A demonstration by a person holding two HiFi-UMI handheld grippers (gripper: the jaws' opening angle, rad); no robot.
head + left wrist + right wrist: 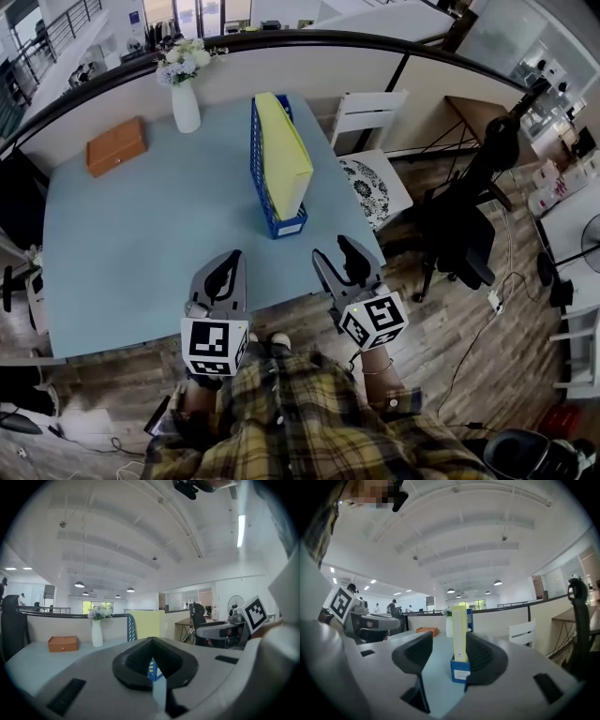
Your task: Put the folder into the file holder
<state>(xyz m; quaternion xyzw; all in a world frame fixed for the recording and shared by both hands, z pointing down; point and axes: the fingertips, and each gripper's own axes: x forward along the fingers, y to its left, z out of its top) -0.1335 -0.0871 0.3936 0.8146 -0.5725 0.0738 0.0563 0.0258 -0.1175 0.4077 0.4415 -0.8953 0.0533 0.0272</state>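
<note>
The yellow folder [281,150] stands upright inside the blue file holder [286,227] on the table [141,234]. Both hands hold their grippers about level, pointing at the file holder from well short of it. The left gripper [228,261] has its 2 jaws together and empty. The right gripper [333,251] has its jaws apart, gripping nothing.

SITE: you stand in an open-plan office | FURNITURE: pale blue counter [122,234] set against a low partition [309,70]; black swivel chair [464,239] and a brown desk [473,108] beyond it | FITTINGS: pendant lamps [498,582], railing [56,33], wood floor [469,328] | STATIONERY: blue file holder [265,178] with yellow folder [281,150] on your counter.
</note>
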